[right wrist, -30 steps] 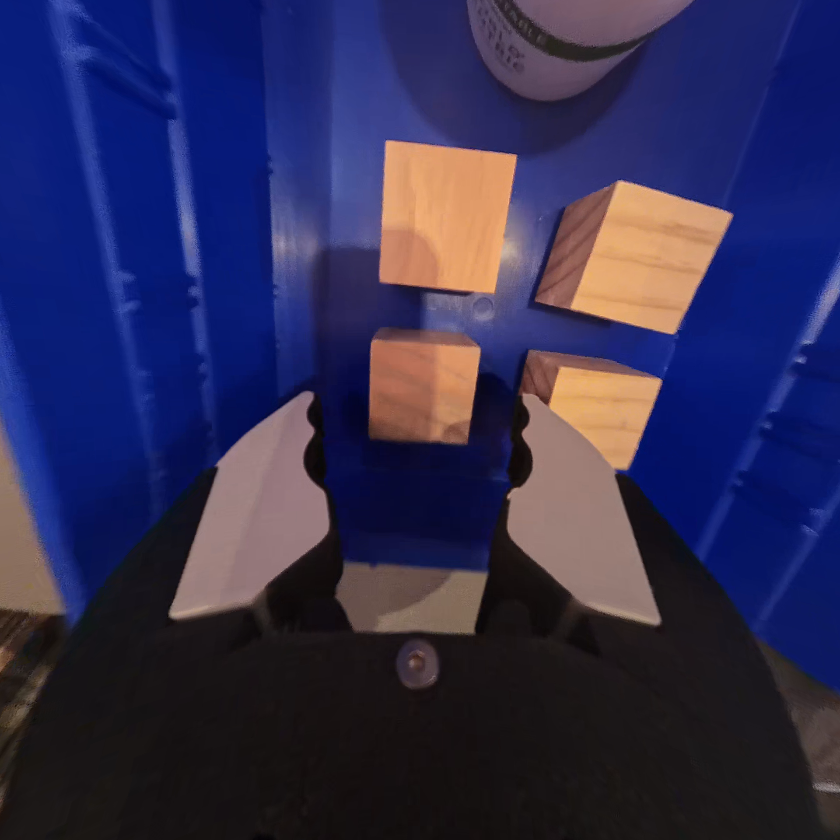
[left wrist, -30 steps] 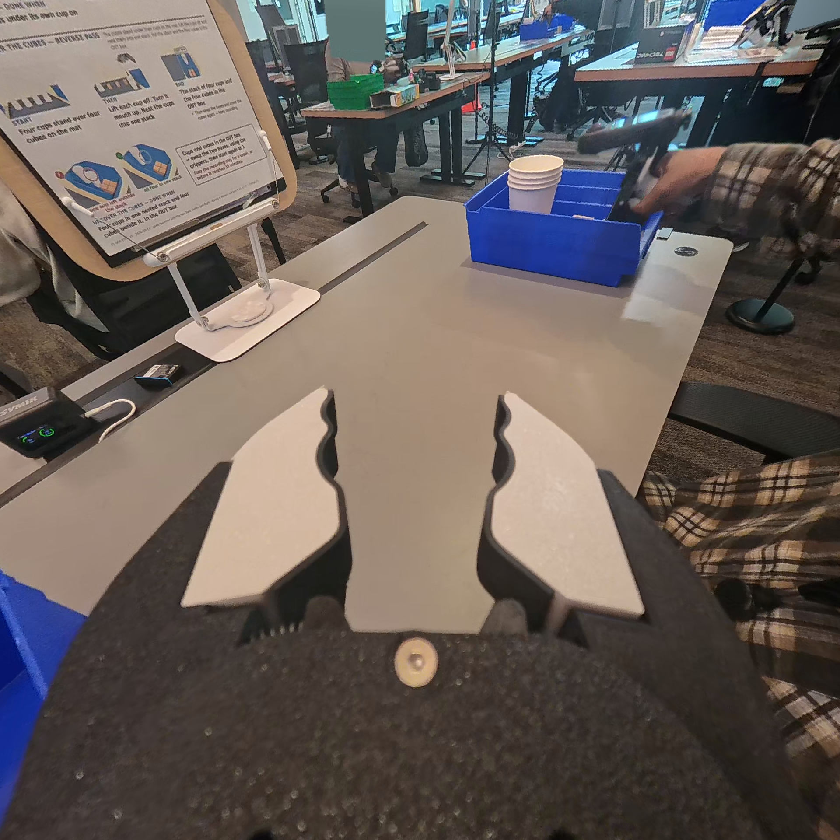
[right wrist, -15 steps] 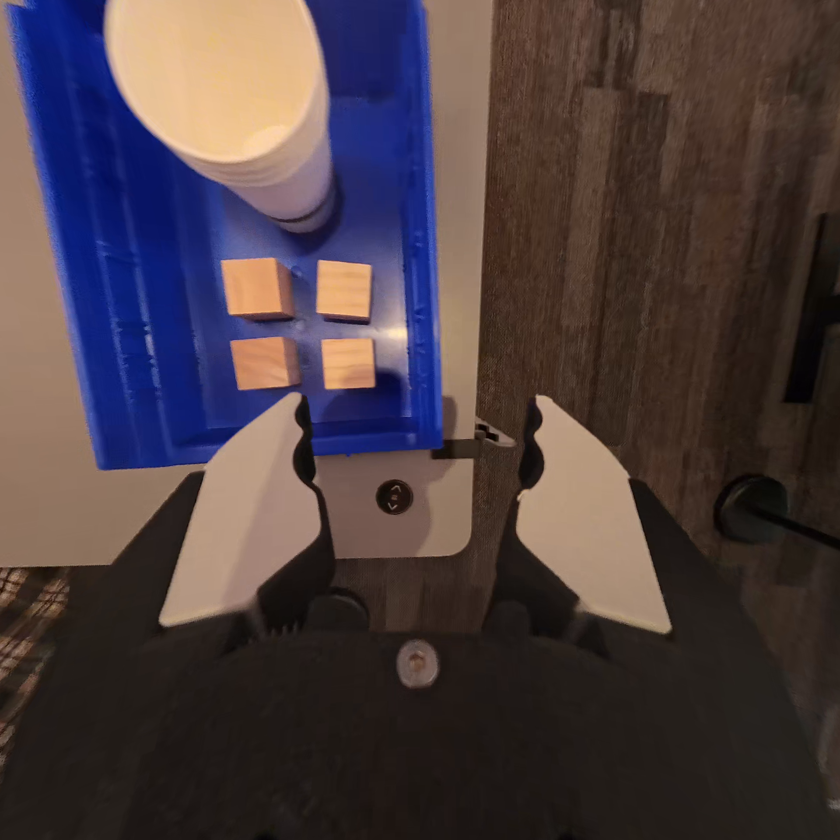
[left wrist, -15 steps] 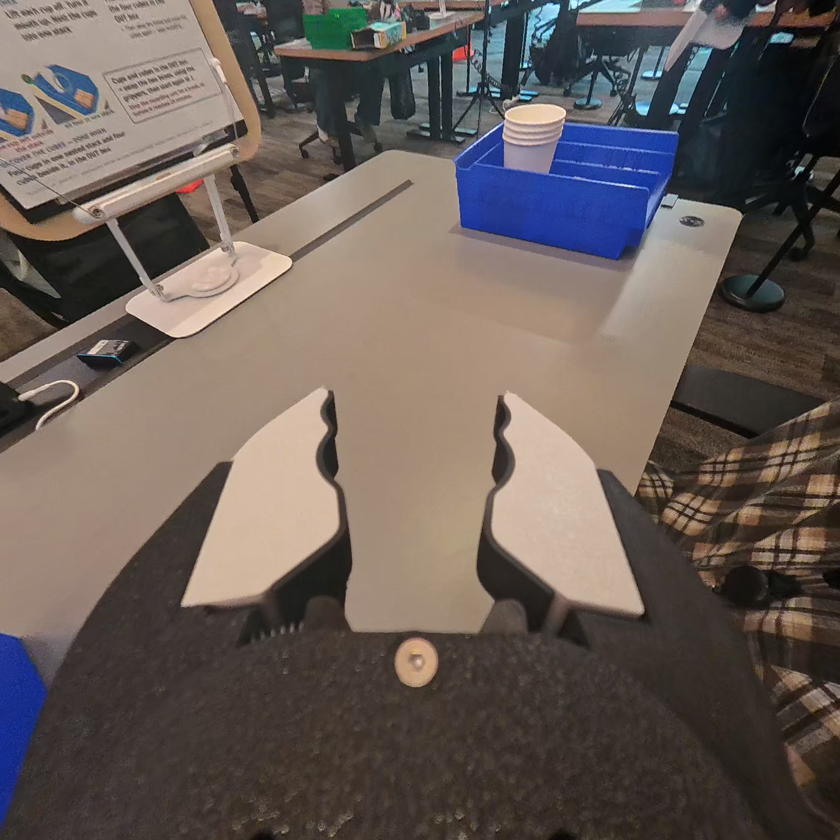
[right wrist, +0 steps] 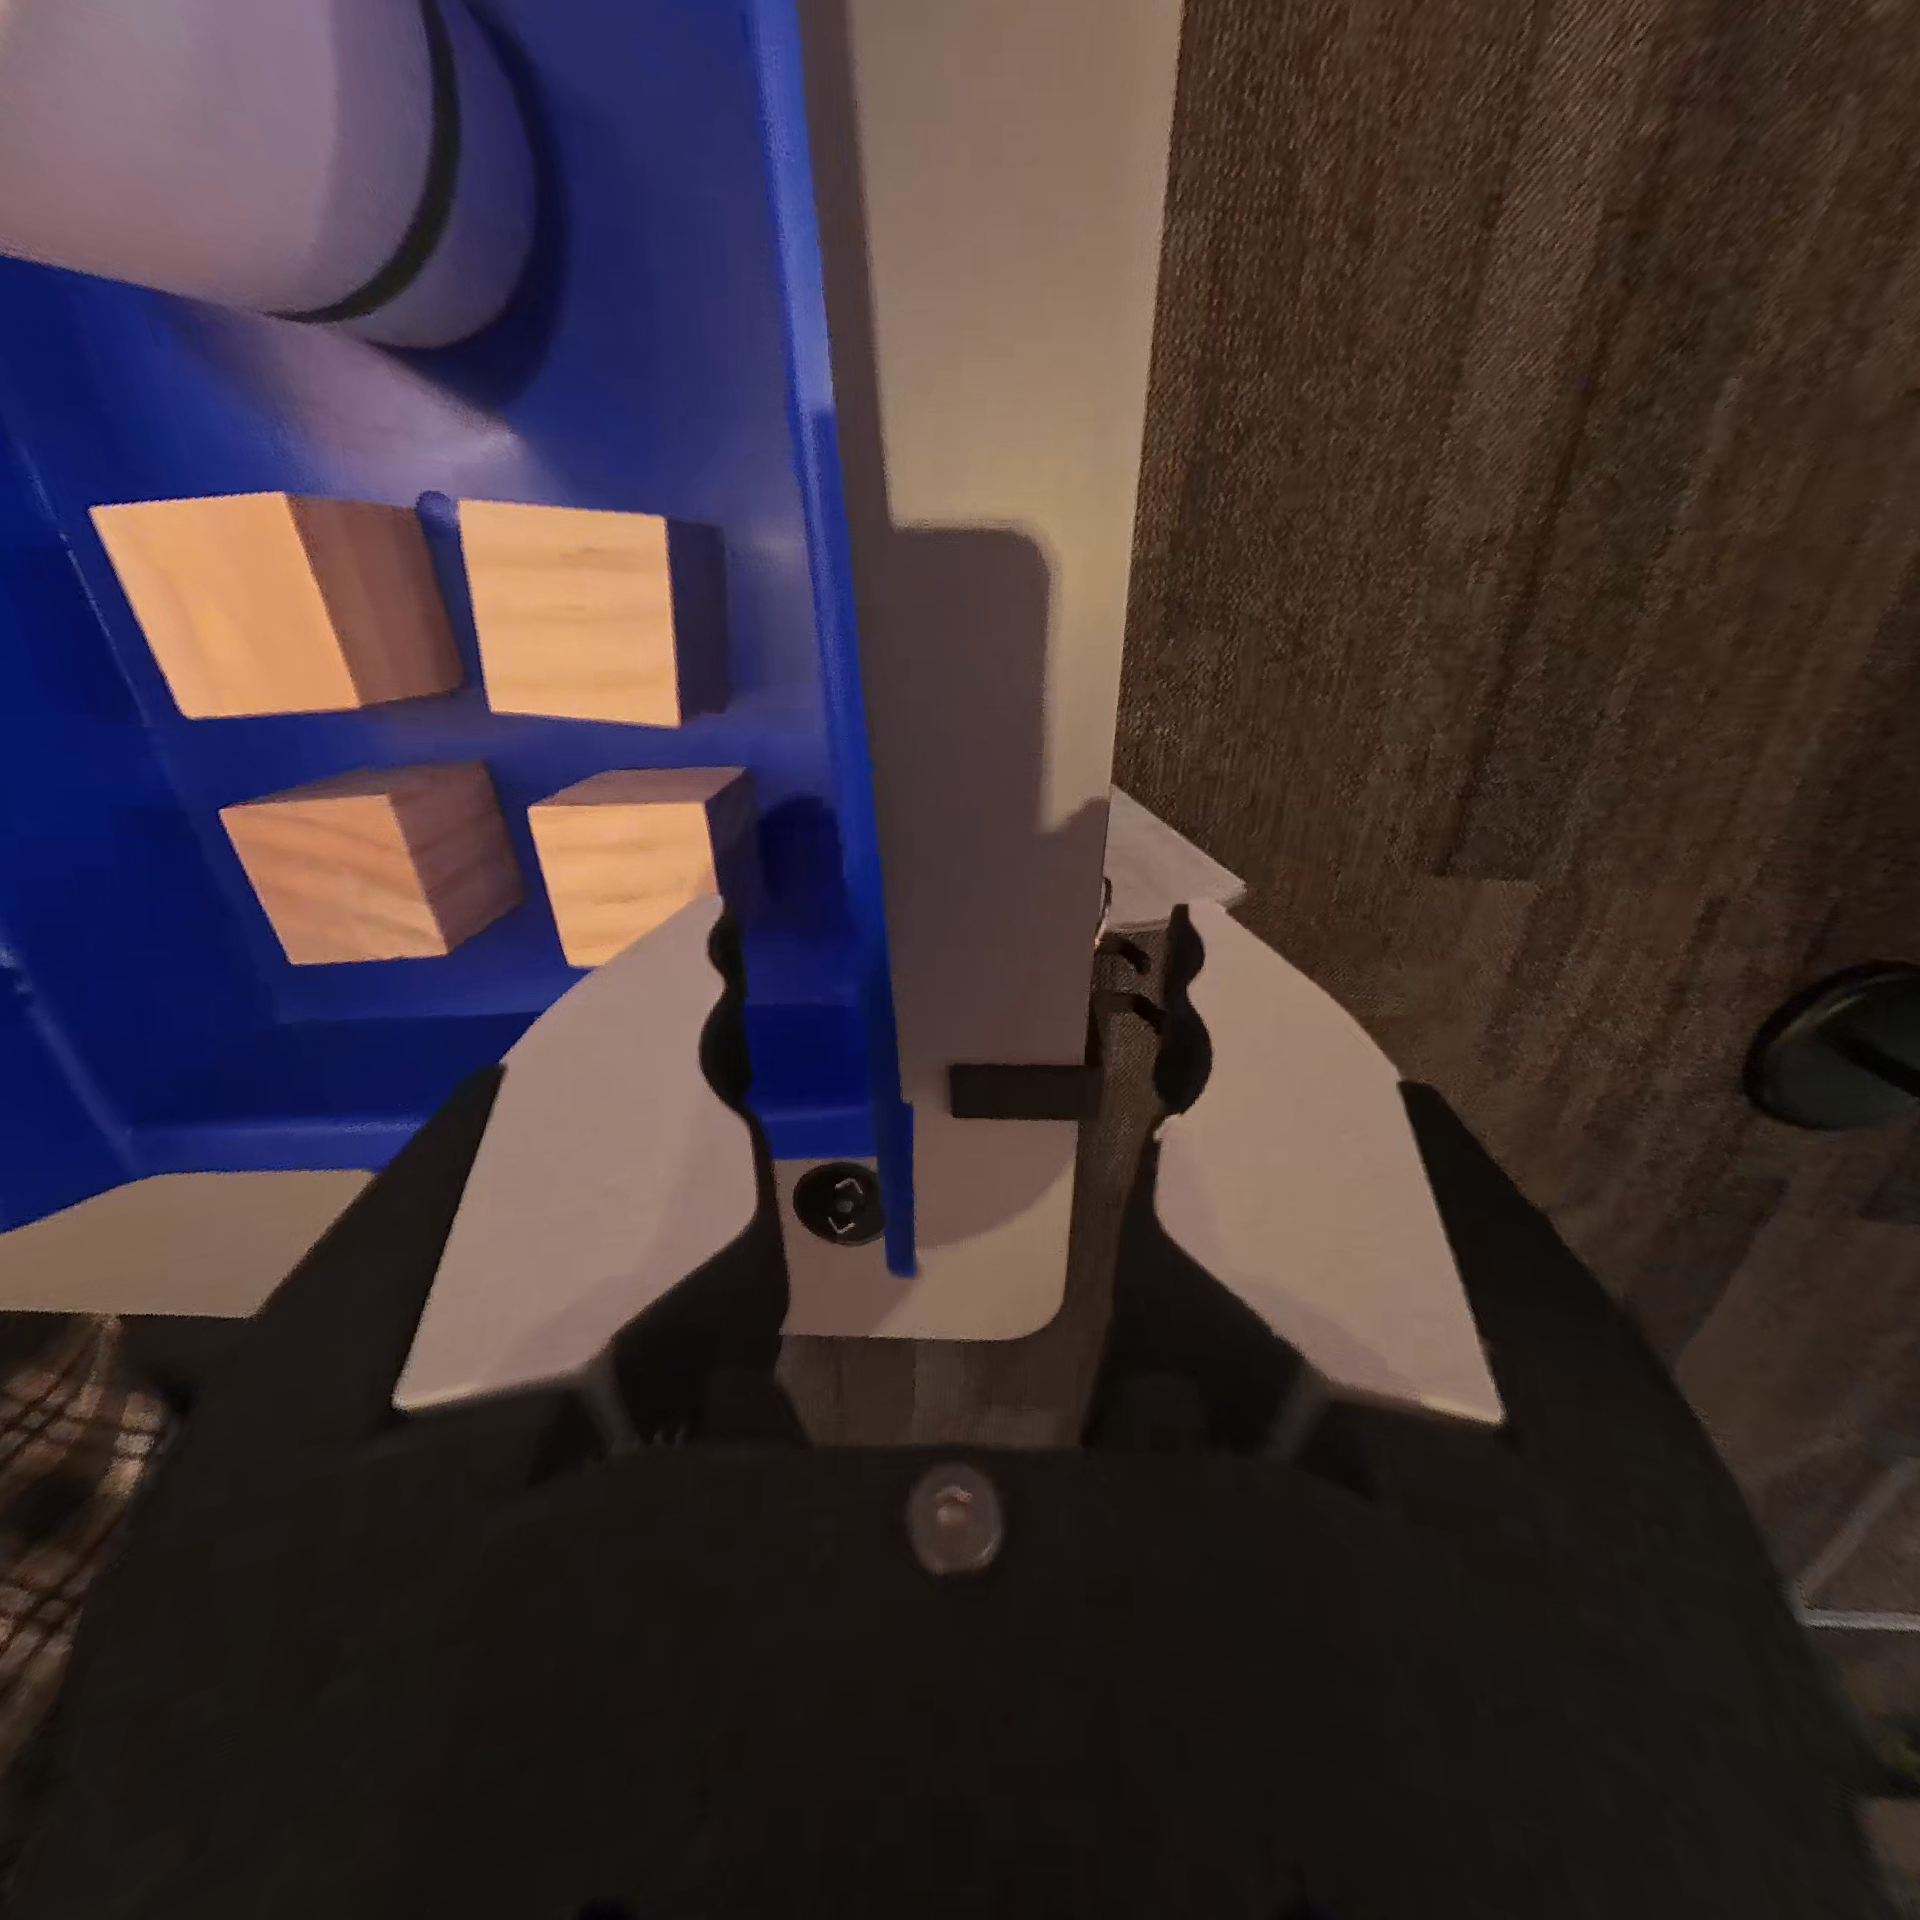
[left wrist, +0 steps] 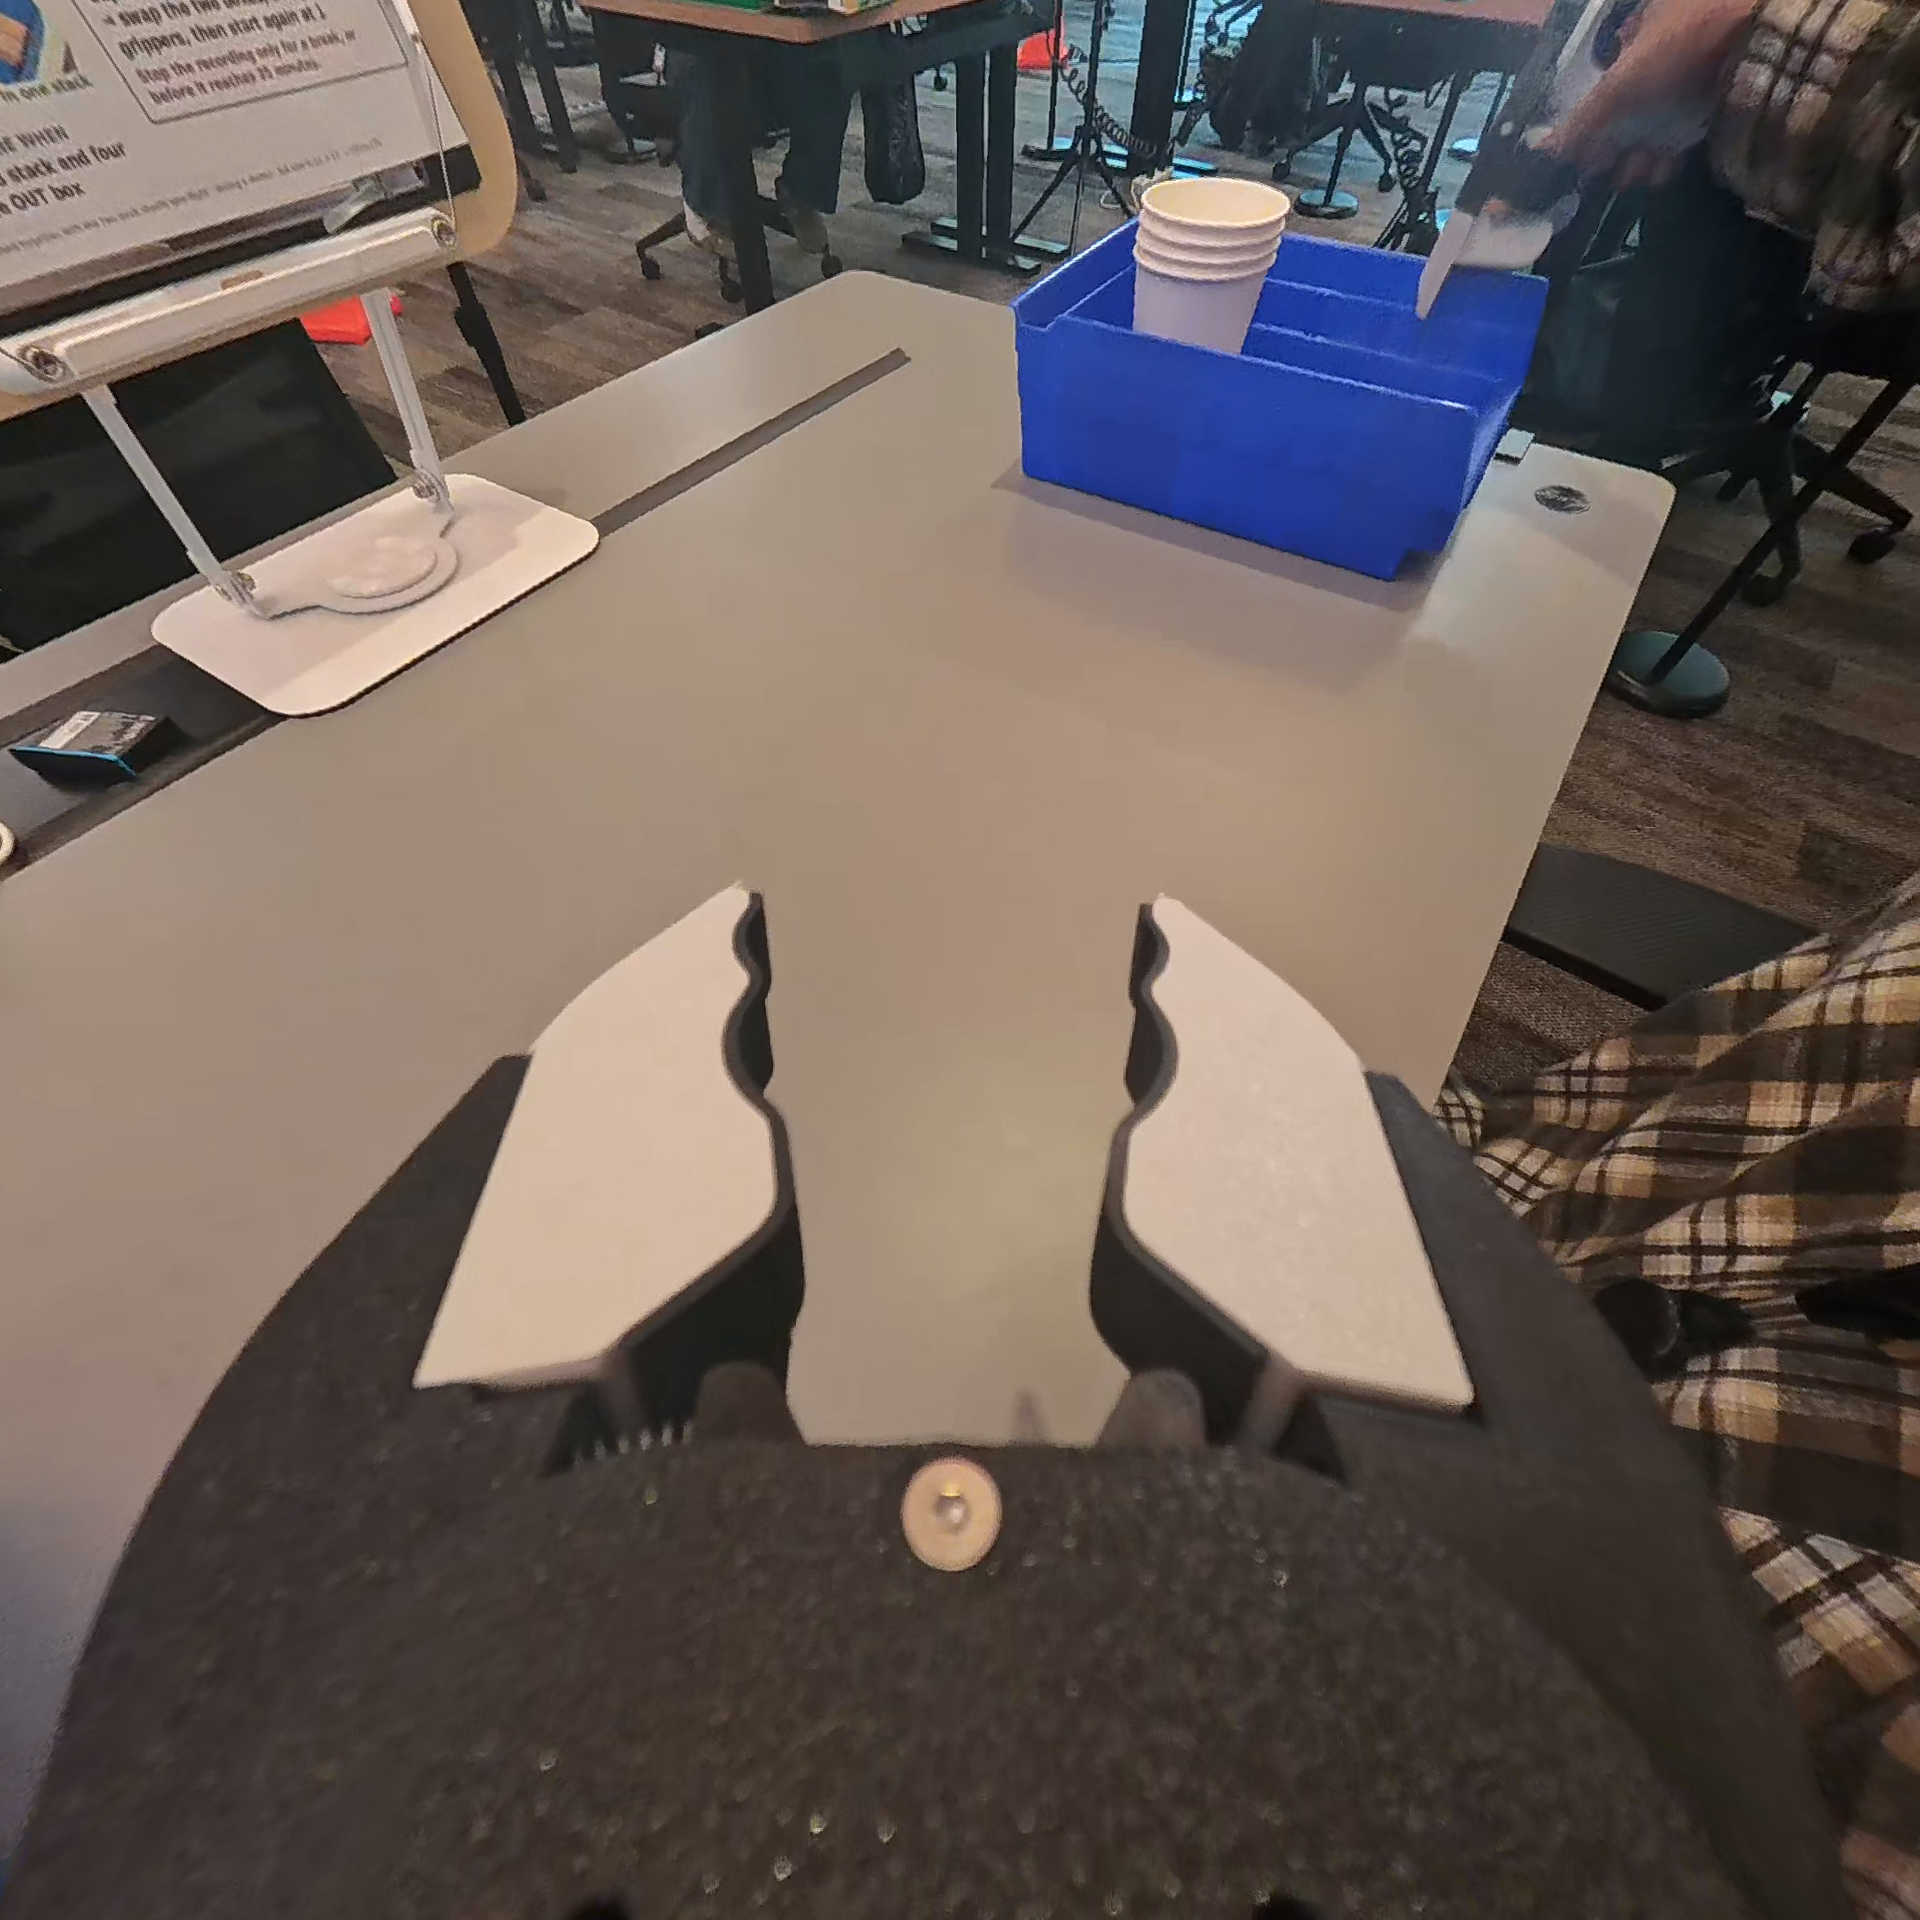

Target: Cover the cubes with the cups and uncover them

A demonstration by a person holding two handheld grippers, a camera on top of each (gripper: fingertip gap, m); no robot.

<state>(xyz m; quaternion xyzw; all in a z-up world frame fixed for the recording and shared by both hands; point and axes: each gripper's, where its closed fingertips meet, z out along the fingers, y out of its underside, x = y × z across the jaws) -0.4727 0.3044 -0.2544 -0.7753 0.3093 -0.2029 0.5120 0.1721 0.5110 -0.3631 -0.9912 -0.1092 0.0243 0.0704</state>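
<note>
The grey table (left wrist: 935, 665) is the biggest thing before me, stretching from my left gripper out to its far rounded corner. On its far right end sits the blue bin (left wrist: 1247, 468), close to the edge. A white document stand (left wrist: 374, 592) rests on the table's left side, holding a printed instruction board (left wrist: 208, 114) tilted up above it. A plaid sleeve (left wrist: 1704, 1174) lies at the right of the left wrist view, off the table edge.

A nested stack of white paper cups (left wrist: 1205, 265) stands upright, mouth up, in the far left part of the bin. From above, in the right wrist view, the bin's wall (right wrist: 821, 644) runs alongside the table edge, and four wooden cubes (right wrist: 416, 717) lie on the bin floor in a two-by-two square, set slightly apart, uncovered, just beside the base of the cup stack (right wrist: 312, 177).

My left gripper (left wrist: 951, 914) hangs low over the bare middle of the table, jaws spread wide with nothing between them. My right gripper (right wrist: 951, 925) hovers above the bin's near corner and the table corner, jaws likewise released and empty; the nearest cube sits just past my left fingertip (right wrist: 686, 935). A small dark device (left wrist: 88, 743) lies in the table's left channel.
</note>
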